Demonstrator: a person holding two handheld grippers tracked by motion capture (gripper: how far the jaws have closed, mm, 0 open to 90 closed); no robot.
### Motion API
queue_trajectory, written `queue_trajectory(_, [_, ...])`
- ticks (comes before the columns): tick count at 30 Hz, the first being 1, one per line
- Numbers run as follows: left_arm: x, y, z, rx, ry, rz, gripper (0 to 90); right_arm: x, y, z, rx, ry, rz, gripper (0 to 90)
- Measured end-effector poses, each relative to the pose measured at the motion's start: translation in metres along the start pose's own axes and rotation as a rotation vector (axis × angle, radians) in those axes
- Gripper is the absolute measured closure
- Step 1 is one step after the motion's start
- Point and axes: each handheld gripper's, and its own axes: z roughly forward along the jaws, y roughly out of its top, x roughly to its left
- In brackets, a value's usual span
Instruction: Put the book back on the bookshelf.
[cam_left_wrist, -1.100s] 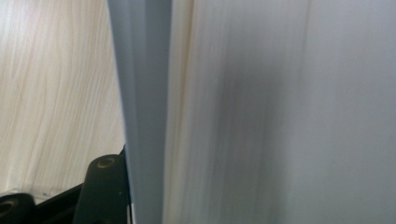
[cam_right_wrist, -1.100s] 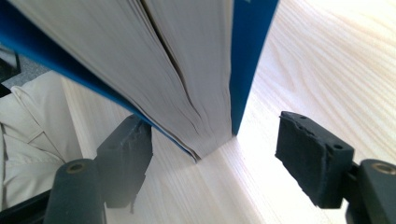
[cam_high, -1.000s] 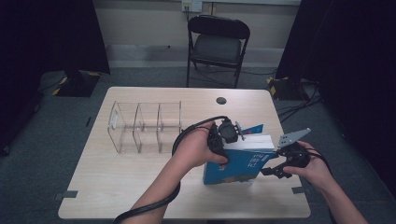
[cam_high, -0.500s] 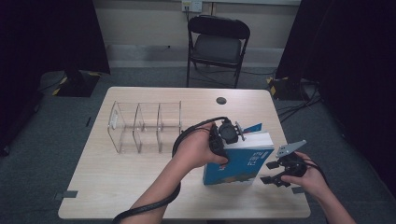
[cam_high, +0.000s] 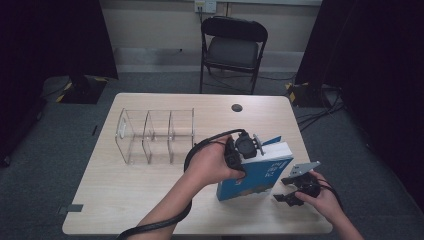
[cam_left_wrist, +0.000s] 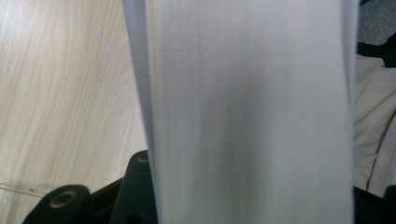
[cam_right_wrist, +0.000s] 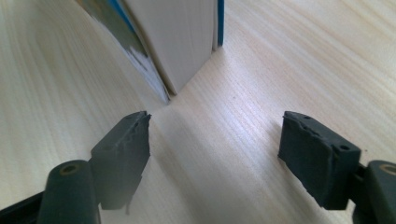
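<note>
The blue book (cam_high: 260, 172) is stood on its lower edge near the right front of the tabletop (cam_high: 130, 200), leaning slightly, its white page block turned up toward the left gripper (cam_high: 248, 149). That gripper's fingers have just been closing and are clamped across the top of the thick page block (cam_left_wrist: 252, 112), so the book is held from above. It is judged fairly heavy and stiff as a closed block, though glossy covers may slip and loose pages may fan. A hold across both covers, close to the spine, is judged safest. The right gripper (cam_high: 289, 189) is kept low beside the book's bottom corner (cam_right_wrist: 187, 70), its fingers (cam_right_wrist: 123, 144) spread wide, having just been opening, with nothing between them. A clear divided rack (cam_high: 155, 135) is seen farther back on the left.
</note>
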Motion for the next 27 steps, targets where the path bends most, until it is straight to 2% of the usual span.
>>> queue_trajectory(2, [0.001,-0.003,-0.002,0.006,-0.004,-0.009,61.4,0.003,-0.001,0.002,-0.006,-0.007,-0.019,18.2])
queue_trajectory(3, [0.001,-0.005,-0.002,-0.001,-0.007,-0.027,61.4,0.004,-0.002,0.003,-0.015,-0.014,-0.03,17.9])
queue_trajectory(5, [0.002,-0.009,-0.004,0.001,0.001,-0.04,61.4,0.008,-0.004,0.005,-0.038,-0.044,-0.04,16.9])
queue_trajectory(6, [0.002,-0.011,-0.004,-0.002,-0.002,-0.057,61.3,0.009,-0.005,0.007,-0.051,-0.053,-0.038,14.5])
queue_trajectory(8, [0.004,-0.011,-0.005,0.005,0.0,-0.046,61.1,0.011,-0.006,0.009,-0.07,-0.054,-0.029,13.7])
queue_trajectory(9, [0.003,-0.01,-0.004,0.004,0.002,-0.061,60.6,0.011,-0.007,0.009,-0.079,-0.06,-0.027,13.7])
queue_trajectory(11, [0.004,-0.007,-0.004,0.018,0.008,-0.051,59.3,0.011,-0.007,0.01,-0.093,-0.058,-0.032,13.7])
queue_trajectory(13, [0.005,-0.007,-0.001,-0.006,0.006,-0.072,57.3,0.012,-0.009,0.01,-0.105,-0.06,-0.022,13.7])
queue_trajectory(14, [0.007,-0.005,0.0,-0.009,0.006,-0.06,56.0,0.012,-0.01,0.01,-0.115,-0.063,-0.023,13.7])
queue_trajectory(15, [0.007,-0.005,0.001,-0.005,-0.006,-0.083,55.8,0.011,-0.011,0.01,-0.122,-0.062,-0.024,13.7])
queue_trajectory(18, [0.009,-0.004,0.001,0.005,-0.013,-0.105,55.9,0.011,-0.013,0.011,-0.141,-0.063,-0.023,13.8])
queue_trajectory(21, [0.009,-0.004,0.001,0.008,-0.007,-0.116,55.7,0.011,-0.013,0.012,-0.15,-0.064,-0.021,13.7])
queue_trajectory(23, [0.007,-0.004,0.001,0.005,-0.007,-0.112,55.9,0.011,-0.013,0.013,-0.162,-0.059,-0.019,13.7])
queue_trajectory(24, [0.007,-0.004,0.001,0.005,-0.001,-0.095,56.2,0.011,-0.013,0.013,-0.16,-0.068,-0.019,13.7])
queue_trajectory(27, [0.002,-0.005,0.001,-0.009,0.004,-0.102,59.5,0.011,-0.014,0.013,-0.169,-0.074,-0.012,13.7])
